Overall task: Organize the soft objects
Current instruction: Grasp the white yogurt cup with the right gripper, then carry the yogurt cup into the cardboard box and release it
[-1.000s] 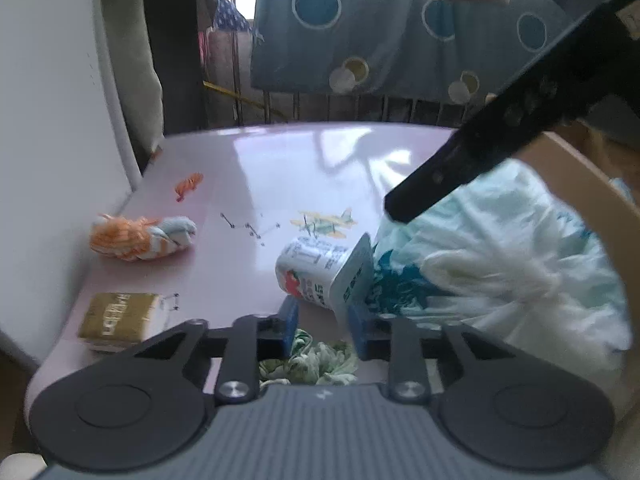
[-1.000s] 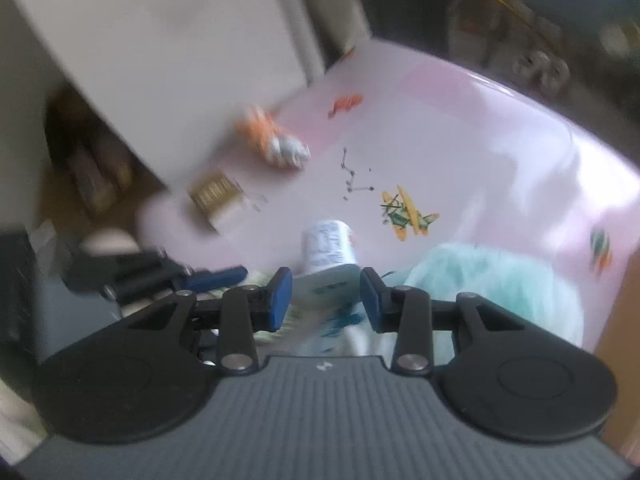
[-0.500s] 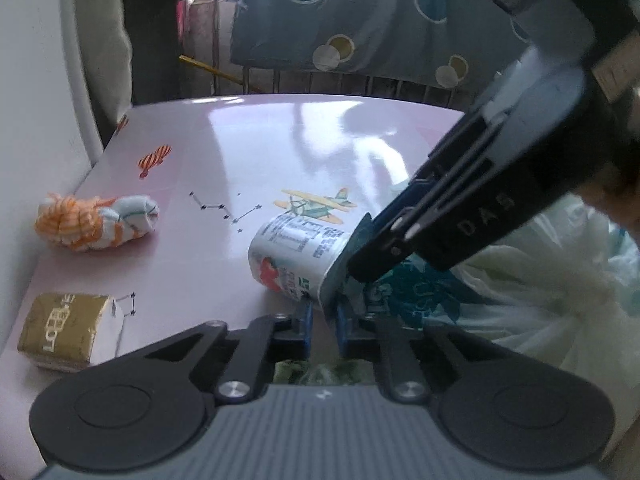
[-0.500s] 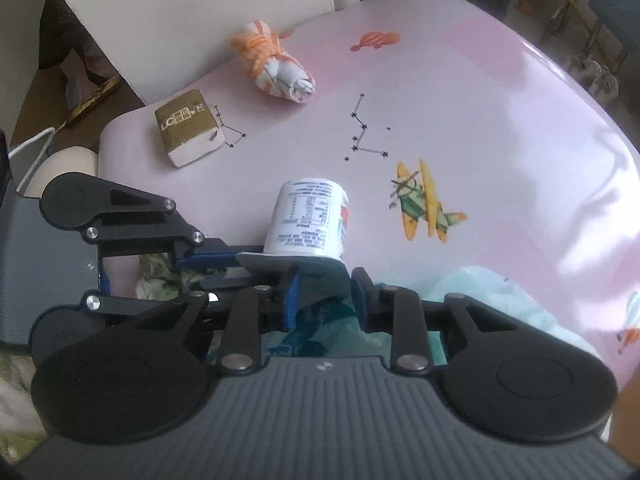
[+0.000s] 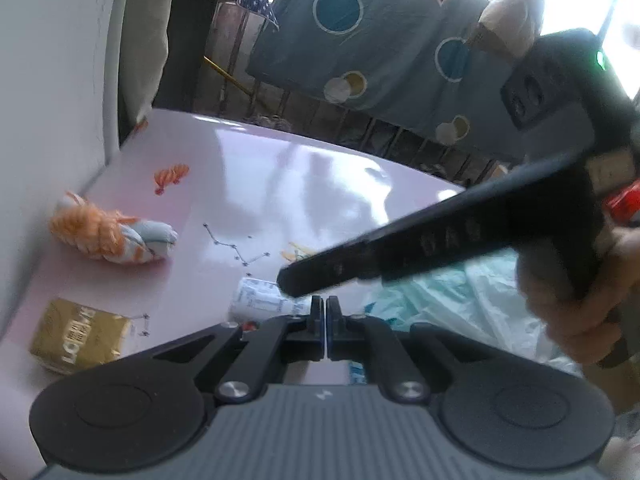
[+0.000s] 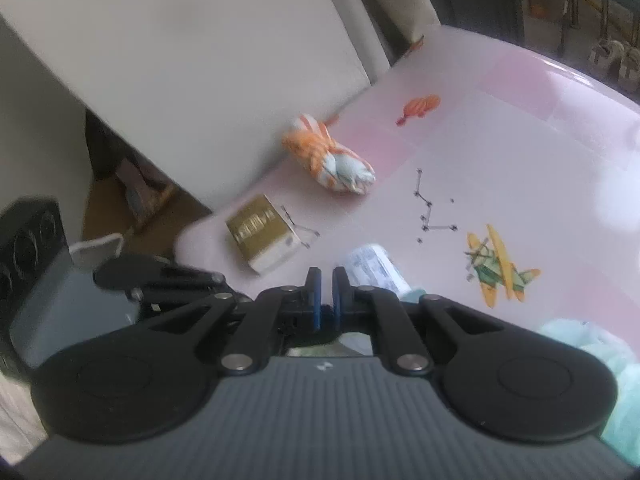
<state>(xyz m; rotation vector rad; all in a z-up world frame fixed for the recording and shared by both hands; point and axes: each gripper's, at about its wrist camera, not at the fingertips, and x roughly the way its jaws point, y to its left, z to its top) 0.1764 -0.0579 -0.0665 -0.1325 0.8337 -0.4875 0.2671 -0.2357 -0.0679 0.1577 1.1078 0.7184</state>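
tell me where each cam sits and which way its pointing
Left wrist: on the left gripper, angled down across the pink table; shows its shut jaws, the right gripper crossing in front, a hand.
Right wrist: on the right gripper, angled down toward the table's wall side; shows its shut jaws, the left gripper at left.
Shared: yogurt cup, gold box, orange sock bundle.

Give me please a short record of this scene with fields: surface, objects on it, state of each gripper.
surface: glossy pink table with an airplane print
rolled cloth: orange and pale blue bundle, beside the white panel
box: gold box, near the table edge
cup: white printed cup, lying on its side
cloth: mint cloth
left gripper: shut
right gripper: shut
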